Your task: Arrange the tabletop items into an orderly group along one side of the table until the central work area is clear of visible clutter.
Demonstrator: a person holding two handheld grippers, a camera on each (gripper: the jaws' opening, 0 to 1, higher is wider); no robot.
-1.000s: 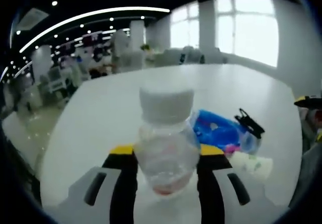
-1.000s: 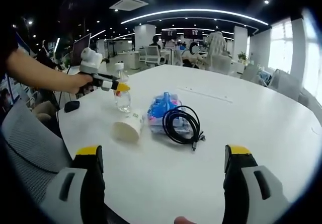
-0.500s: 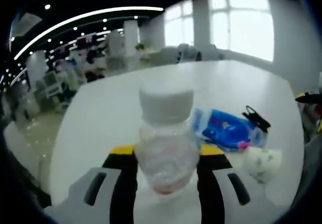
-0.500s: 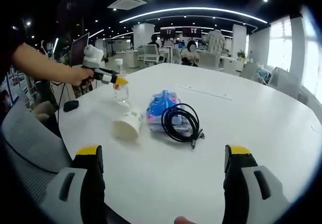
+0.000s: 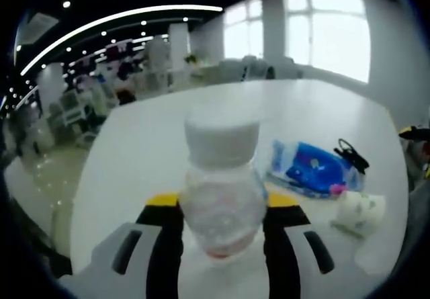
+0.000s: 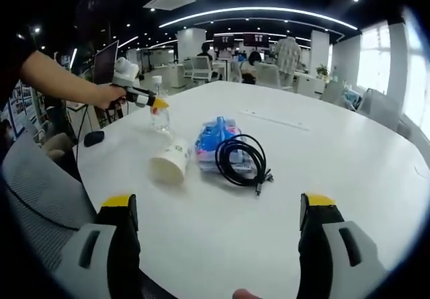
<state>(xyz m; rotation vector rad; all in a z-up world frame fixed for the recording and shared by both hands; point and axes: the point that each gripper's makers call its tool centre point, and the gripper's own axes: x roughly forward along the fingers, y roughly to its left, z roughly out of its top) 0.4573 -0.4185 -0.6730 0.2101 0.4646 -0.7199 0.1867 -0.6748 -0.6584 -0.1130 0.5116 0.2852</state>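
Your left gripper (image 5: 222,228) is clamped on the clear plastic bottle (image 5: 222,198), its two black, yellow-tipped jaws pressed to either side of the body just below the white cap (image 5: 222,141), at the lower centre of the left gripper view; in the right gripper view the same bottle (image 6: 160,114) sits small at the upper left, near that edge of the white table (image 6: 322,151). It looks nearly empty, so expect it to be light, thin-walled and easily crushed; the firmer shoulder under the cap is the safer place to hold. Right of it in the left gripper view lie the blue packet (image 5: 310,170) and a tipped paper cup (image 5: 359,211), with the black cable (image 6: 240,159) coiled on the packet at the centre of the right gripper view. Your right gripper (image 6: 218,245) stands wide apart and holds nothing, at the bottom of its own view. A dark mouse-like object (image 6: 93,138) lies at the left edge.
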